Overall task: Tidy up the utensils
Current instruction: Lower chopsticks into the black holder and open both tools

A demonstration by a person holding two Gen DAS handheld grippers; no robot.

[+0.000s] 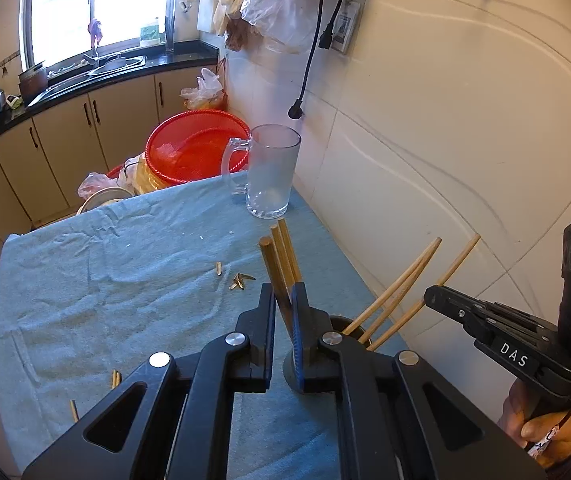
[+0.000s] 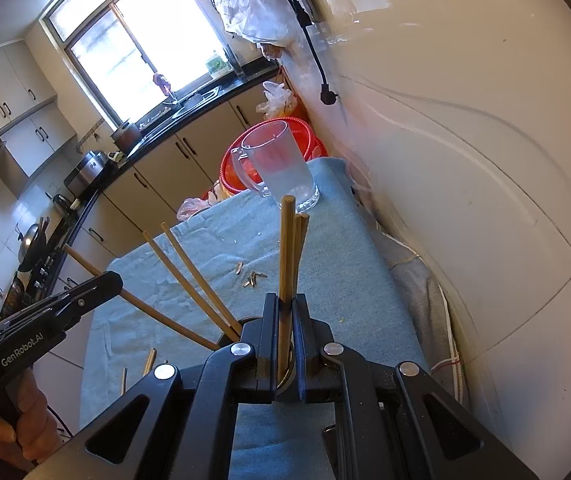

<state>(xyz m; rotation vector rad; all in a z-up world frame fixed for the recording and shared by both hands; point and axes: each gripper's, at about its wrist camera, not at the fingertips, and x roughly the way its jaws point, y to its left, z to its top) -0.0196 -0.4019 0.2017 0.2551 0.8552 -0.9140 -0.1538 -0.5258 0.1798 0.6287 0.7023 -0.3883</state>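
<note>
daylight from window (image 1: 97, 4) (blown out) | fisheye edges dark, warped

Right tongs (image 2: 284, 308) clamped; left tongs (image 1: 283, 296) nearly closed

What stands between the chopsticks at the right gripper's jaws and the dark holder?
Nothing visible: the chopsticks run down between the right gripper jaws straight into the holder, whose rim shows between them.

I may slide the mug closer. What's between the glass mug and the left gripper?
In the left wrist view, bare blue cloth runs from the glass mug to the chopsticks at the left gripper; brown scraps lie just left.
</note>
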